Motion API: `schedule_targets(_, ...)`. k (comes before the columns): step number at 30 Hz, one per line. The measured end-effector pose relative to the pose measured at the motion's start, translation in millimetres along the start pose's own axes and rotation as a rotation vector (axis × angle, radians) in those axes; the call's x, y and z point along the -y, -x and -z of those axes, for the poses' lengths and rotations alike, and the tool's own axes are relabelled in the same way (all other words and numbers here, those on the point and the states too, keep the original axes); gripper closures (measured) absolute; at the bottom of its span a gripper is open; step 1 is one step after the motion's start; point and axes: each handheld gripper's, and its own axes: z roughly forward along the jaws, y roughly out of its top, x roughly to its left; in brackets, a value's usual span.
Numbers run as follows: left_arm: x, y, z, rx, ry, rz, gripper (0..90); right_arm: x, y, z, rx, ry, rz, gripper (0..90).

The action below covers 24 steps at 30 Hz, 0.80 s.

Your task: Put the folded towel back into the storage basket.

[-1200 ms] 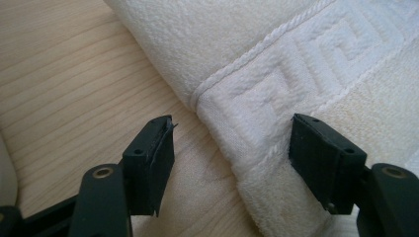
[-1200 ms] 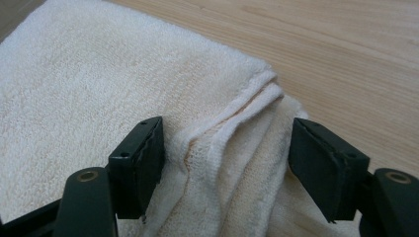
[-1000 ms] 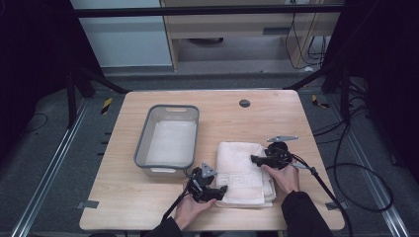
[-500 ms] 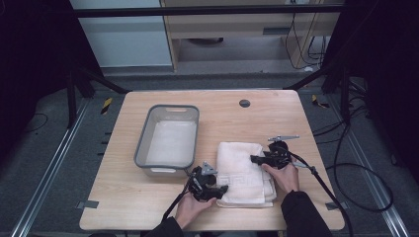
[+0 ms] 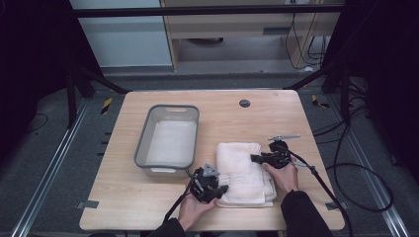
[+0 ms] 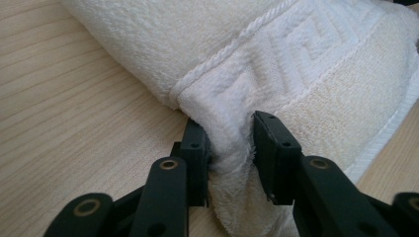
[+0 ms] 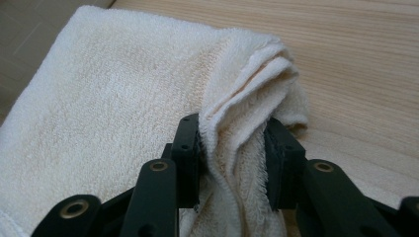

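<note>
Both sets of jaws have just been closing. The left gripper (image 6: 230, 148) now pinches a bunched fold of the towel (image 5: 244, 170) at its near-left edge; the right gripper (image 7: 232, 148) pinches the towel's right edge.

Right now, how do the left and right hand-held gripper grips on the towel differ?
The left hand-held gripper pinches the towel at its patterned border on the near left edge; the right hand-held gripper pinches plain layered folds on the right edge, farther up the table. The left one lies close to the grey bin; the right one lies away from it. Both have just been closing, towel bunched between the jaws.
</note>
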Motion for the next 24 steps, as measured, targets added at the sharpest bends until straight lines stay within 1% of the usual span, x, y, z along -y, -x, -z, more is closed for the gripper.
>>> schedule_targets(4, 1.2, -1.1, 1.0, 0.014, 0.014, 0.010, 72.4, -0.9, -0.8, 3.1, -0.003, 0.011, 0.002, 66.1)
schedule_targets(8, 1.7, -1.0, 2.0, 0.022, 0.028, 0.020, 74.5, -2.9, -2.3, 8.4, -0.010, 0.024, 0.000, 66.6)
schedule_targets(10, 1.9, -0.3, 2.9, 0.026, 0.029, 0.014, 75.1, -3.8, -3.6, 11.6, -0.007, 0.032, 0.008, 66.7)
schedule_targets(15, 0.6, 0.7, 7.9, 0.042, 0.047, 0.017, 76.0, -6.7, -8.3, 20.5, -0.009, 0.057, 0.029, 66.9)
schedule_targets(21, -2.1, 3.4, 15.9, 0.049, 0.075, 0.008, 76.4, -11.4, -15.6, 33.9, -0.012, 0.096, 0.051, 67.3)
schedule_targets(22, -2.9, 3.5, 17.5, 0.047, 0.081, 0.000, 76.5, -12.3, -16.8, 35.8, -0.011, 0.101, 0.054, 67.4)
schedule_targets(24, -4.5, 3.9, 21.3, 0.051, 0.093, 0.002, 76.5, -14.3, -19.5, 39.9, -0.008, 0.110, 0.061, 67.4)
